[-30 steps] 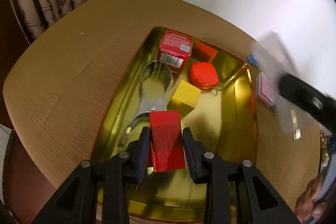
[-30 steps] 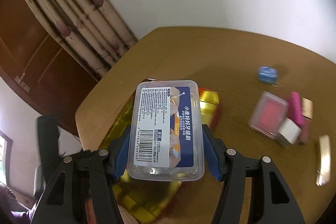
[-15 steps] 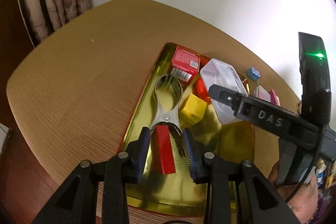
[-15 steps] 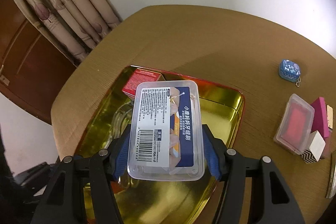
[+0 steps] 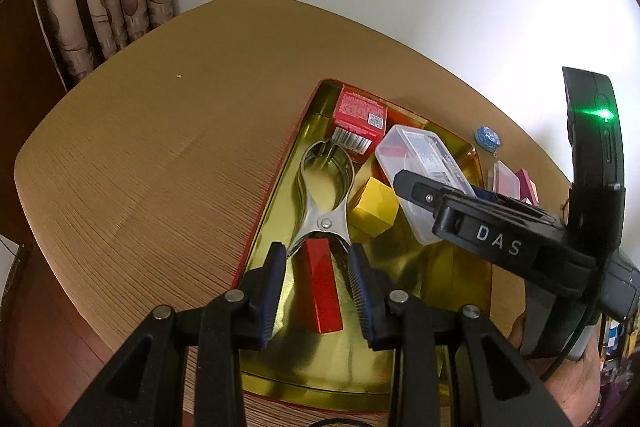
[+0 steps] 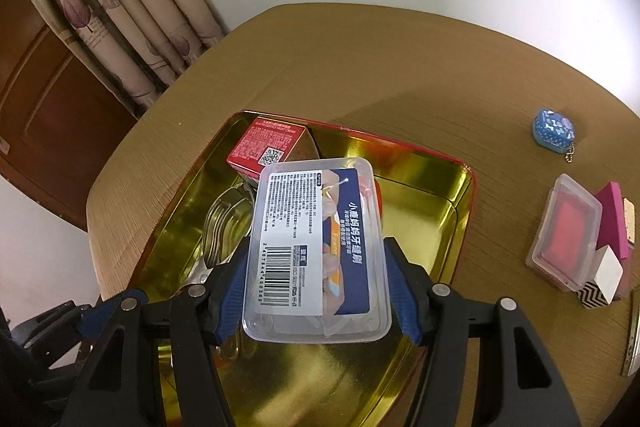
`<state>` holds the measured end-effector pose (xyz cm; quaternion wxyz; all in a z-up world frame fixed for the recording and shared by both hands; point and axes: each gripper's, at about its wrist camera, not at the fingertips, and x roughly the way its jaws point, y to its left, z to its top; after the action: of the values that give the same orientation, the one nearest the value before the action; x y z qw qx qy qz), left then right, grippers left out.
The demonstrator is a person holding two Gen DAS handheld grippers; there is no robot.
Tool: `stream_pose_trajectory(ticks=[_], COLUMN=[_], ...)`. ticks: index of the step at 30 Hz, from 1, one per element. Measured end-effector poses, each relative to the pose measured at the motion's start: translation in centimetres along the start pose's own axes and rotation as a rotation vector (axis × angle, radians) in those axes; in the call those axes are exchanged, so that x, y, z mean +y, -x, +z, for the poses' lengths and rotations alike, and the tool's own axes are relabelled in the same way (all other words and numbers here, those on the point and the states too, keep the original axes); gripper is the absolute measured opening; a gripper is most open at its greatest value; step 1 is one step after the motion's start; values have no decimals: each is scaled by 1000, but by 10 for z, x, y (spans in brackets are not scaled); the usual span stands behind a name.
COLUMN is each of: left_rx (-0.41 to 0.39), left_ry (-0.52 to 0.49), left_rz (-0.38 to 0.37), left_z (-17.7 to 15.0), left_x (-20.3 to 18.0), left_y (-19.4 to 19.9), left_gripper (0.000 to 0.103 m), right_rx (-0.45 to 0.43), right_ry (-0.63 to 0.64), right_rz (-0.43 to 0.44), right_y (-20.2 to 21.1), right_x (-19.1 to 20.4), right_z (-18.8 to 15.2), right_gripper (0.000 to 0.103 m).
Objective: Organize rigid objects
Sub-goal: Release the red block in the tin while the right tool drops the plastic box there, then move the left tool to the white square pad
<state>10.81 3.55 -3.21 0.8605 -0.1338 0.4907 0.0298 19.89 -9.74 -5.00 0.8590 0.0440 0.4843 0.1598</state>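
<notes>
- Patterned curtains and a white wall are framing a round wooden table [image 6: 360, 67], where a gold metal tray with a red rim [image 6: 466, 187] is sitting.
- Lying inside the tray are a red printed carton [image 5: 358, 117], a steel spring clamp [image 5: 324, 195] and a yellow cube [image 5: 374, 211].
- Waiting outside, on the table to the right of the tray, are a small blue tin [image 6: 554, 129], a clear box with red contents [image 6: 564, 231] and a pink block [image 6: 610, 223].
- Right gripper [image 6: 318, 287] is clamping a clear plastic box with a barcode label [image 6: 316, 247] across its sides, hovering over the tray's middle.
- Doing this well probably means lowering the box flat onto the bare gold floor right of the cube, clear of the clamp, then letting go only once it is resting.
- Left gripper [image 5: 318, 297] is standing narrow around a red rectangular block [image 5: 320, 291] lying on the tray floor; small gaps are showing either side, so the pads seem not to be pressing.
</notes>
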Motion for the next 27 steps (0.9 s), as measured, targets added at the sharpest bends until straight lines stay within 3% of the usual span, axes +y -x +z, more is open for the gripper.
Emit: stream_pose_trajectory(ticks=[9,14,18,23,27], left_rx=[5,3,-2,-21,-36], left_ry=[-1,-3,-13,-44,-80], left_rz=[10,18,25,27,27], left_z=[0,-1,-2,-4,-8], left_x=[1,1,0,-8,-18], left_y=[-2,-4,-4,1,7], left_gripper=[33,33,33,33,33], right_rx=[-12,-77,-160,-272,-330], right_ry=[-19,-68,-90,-169,-232], right_rz=[7,58,40,-55,-245], right_y=[3,23,54,98,128], right_x=[-2,-13,-32,-86,-147], right_z=[-3,-9,-17,-53,-104], right_gripper=[63,66,66,69,70])
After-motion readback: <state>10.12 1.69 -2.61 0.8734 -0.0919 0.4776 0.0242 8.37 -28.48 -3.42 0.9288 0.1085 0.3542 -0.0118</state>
